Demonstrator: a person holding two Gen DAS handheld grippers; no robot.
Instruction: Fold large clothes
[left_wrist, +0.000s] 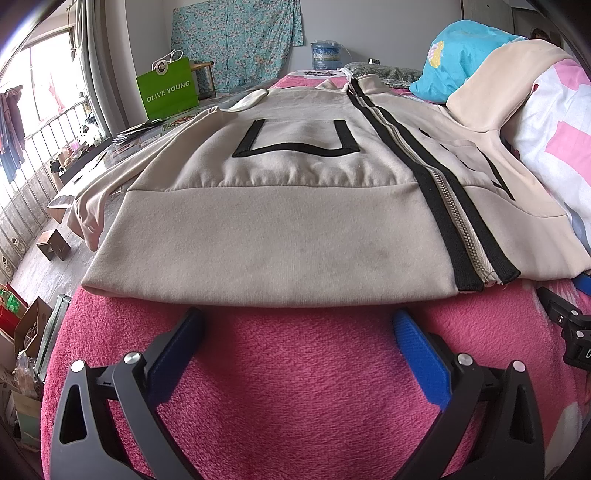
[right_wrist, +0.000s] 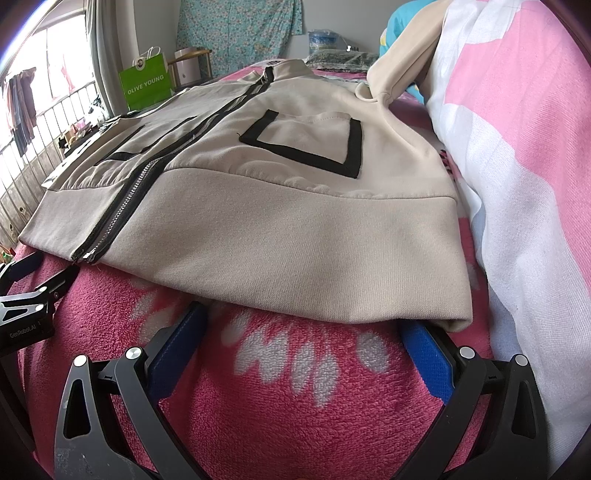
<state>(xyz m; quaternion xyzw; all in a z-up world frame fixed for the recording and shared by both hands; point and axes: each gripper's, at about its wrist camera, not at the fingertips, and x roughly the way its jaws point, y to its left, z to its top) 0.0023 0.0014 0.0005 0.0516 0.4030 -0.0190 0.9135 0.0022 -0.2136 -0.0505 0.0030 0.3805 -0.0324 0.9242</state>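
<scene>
At the lower left of the left wrist view, the left gripper (left_wrist: 297, 325) sits low on the pink fleece blanket (left_wrist: 288, 387), its blue-padded fingers (left_wrist: 421, 354) spread wide with nothing between them. Just beyond their tips lies the hem band (left_wrist: 258, 251) of the beige zip-up jacket (left_wrist: 295, 177), spread flat, front up, across the centre of the frame with its collar toward the far wall. From here the fingers could close on fleece along with the hem, or pinch only the top layer, so the back panel would stay behind when lifted. Further right runs the metal zipper (left_wrist: 447, 206) with its black edging; its open bottom end could catch on a pad or let the two front halves slide apart during a fold.

Moving to the right wrist view, the right gripper (right_wrist: 301, 325) is likewise wide open and empty, its right fingertip tucked just under the hem corner (right_wrist: 443, 310). That corner touches the pink-and-white quilt (right_wrist: 517, 184) at the right of the frame, and the sleeve (right_wrist: 391, 62) climbs up it at upper right. I judge that a fold could drag the quilt, or leave the sleeve bunched inside.
</scene>
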